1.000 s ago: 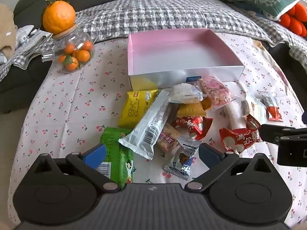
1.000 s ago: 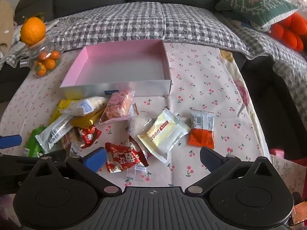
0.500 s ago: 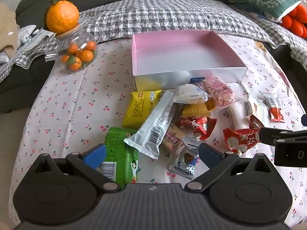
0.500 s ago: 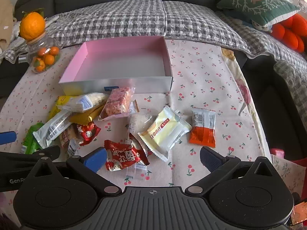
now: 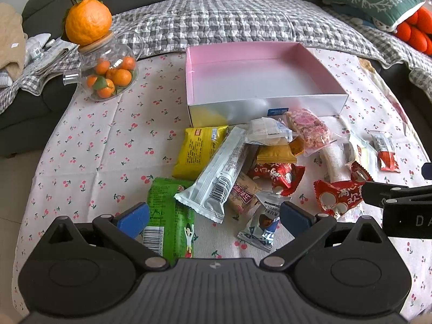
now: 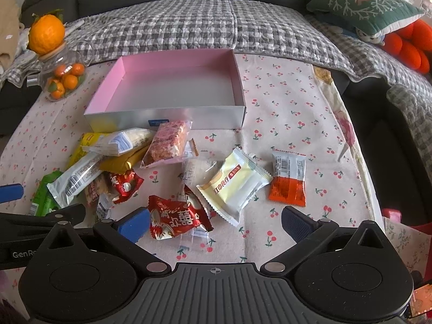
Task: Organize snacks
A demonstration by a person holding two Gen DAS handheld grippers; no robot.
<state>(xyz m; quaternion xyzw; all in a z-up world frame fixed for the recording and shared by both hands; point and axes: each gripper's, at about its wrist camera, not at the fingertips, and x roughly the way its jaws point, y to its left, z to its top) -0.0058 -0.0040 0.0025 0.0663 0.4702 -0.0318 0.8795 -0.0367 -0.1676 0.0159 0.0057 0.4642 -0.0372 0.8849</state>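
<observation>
An empty pink-lined box [image 5: 259, 81] [image 6: 172, 86] stands at the back of the table. In front of it lies a heap of snack packets: a green pack [image 5: 168, 216], a yellow pack [image 5: 198, 151], a long silver bar [image 5: 218, 178], a pink rice bar [image 5: 307, 128] [image 6: 167, 143], a red candy [image 6: 175, 220] [image 5: 337, 194], a cream pack [image 6: 235, 183] and an orange-and-silver pack [image 6: 288, 181]. My left gripper [image 5: 214, 217] is open, low over the green pack and silver bar. My right gripper [image 6: 214, 222] is open too, just short of the red candy and cream pack.
A glass jar of small oranges [image 5: 108, 75] [image 6: 62, 78] with a big orange on its lid stands at the back left. A sofa with a checked blanket [image 6: 205, 27] and a green cushion [image 6: 361, 8] runs behind. The table's right edge [image 6: 361, 162] drops to a dark gap.
Both grippers have drifted slightly back and up, so the box and snacks sit a little lower in view. Neither has closed or touched a packet.
</observation>
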